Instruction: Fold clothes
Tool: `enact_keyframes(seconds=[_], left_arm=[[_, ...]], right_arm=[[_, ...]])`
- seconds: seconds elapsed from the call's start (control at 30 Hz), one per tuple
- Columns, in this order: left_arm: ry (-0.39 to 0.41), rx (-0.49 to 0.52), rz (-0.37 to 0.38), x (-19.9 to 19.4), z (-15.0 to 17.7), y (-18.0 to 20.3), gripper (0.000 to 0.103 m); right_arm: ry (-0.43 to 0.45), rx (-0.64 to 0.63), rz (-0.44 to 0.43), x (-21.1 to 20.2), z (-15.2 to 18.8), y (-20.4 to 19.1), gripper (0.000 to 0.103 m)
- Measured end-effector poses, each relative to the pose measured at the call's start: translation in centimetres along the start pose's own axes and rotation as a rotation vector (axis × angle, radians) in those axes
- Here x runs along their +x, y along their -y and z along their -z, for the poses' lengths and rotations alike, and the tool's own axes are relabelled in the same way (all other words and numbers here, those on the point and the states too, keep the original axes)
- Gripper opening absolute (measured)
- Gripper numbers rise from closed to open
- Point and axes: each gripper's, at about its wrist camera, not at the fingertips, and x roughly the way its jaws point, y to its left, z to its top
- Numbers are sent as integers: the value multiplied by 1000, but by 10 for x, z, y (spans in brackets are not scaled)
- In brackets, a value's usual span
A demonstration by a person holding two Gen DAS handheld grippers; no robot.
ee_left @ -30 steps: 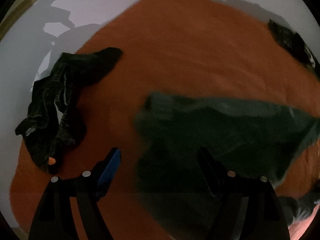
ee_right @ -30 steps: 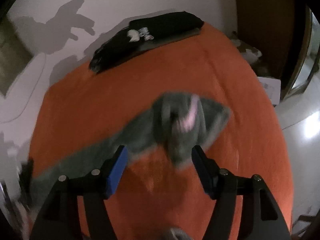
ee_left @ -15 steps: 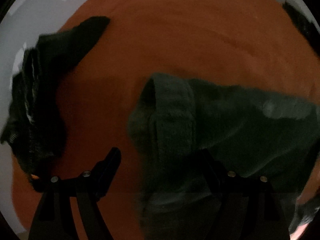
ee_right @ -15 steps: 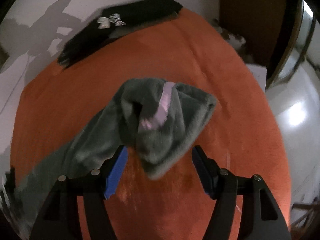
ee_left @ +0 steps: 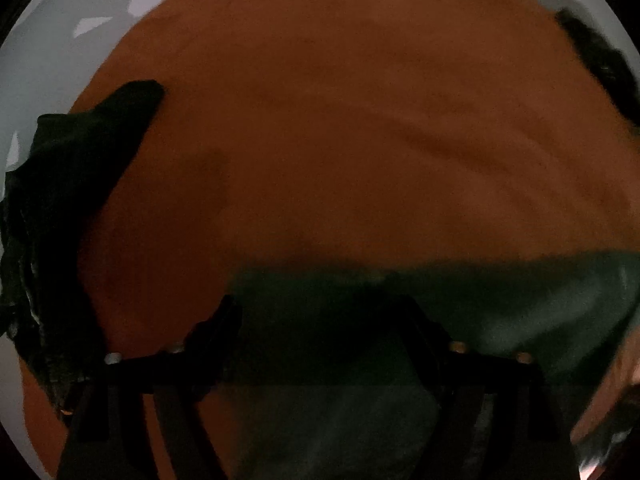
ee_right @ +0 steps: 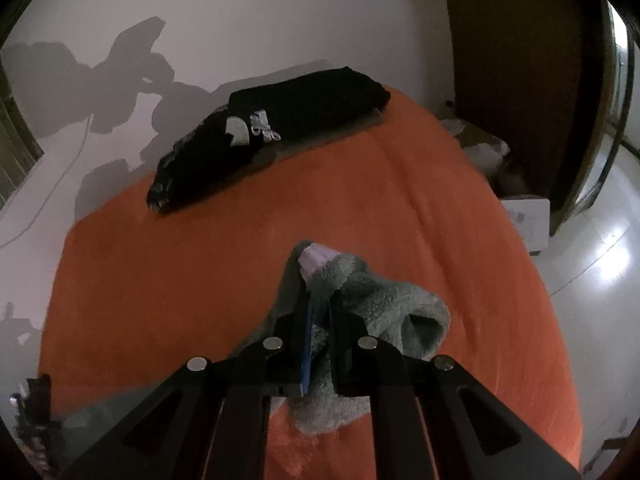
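Observation:
A grey-green fleece garment [ee_right: 384, 312] lies on the orange bed cover [ee_right: 200, 272]. My right gripper [ee_right: 320, 312] is shut on a bunched end of it, and a pale pink trim [ee_right: 316, 260] pokes out just past the fingertips. In the dim left wrist view the same fleece garment [ee_left: 500, 312] stretches across the bottom. My left gripper [ee_left: 320, 316] hangs open low over its left edge, with the cloth between and beneath the wide-spread fingers [ee_left: 220, 328].
A folded black garment with a white logo [ee_right: 272, 132] lies at the bed's far edge by the wall. A crumpled black garment [ee_left: 72, 208] sits left of my left gripper. Beside the bed on the right are a white box [ee_right: 524, 216] and a glossy floor.
My right gripper went from open around the fleece's bunched end to shut on it. My left gripper moved in low over the fleece's other end, still open.

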Motion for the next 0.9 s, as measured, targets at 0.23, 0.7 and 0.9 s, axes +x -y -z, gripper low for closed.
enact_keyframes(seconds=[0.23, 0.7, 0.9], left_arm=[[318, -166, 100, -88, -36, 3, 7], [512, -285, 105, -148, -120, -33, 16], [203, -320, 191, -76, -113, -23, 57]], right_arm=[[190, -111, -8, -48, -59, -41, 6], [287, -112, 167, -47, -90, -3, 27], [-146, 248, 222, 35, -43, 81, 68]])
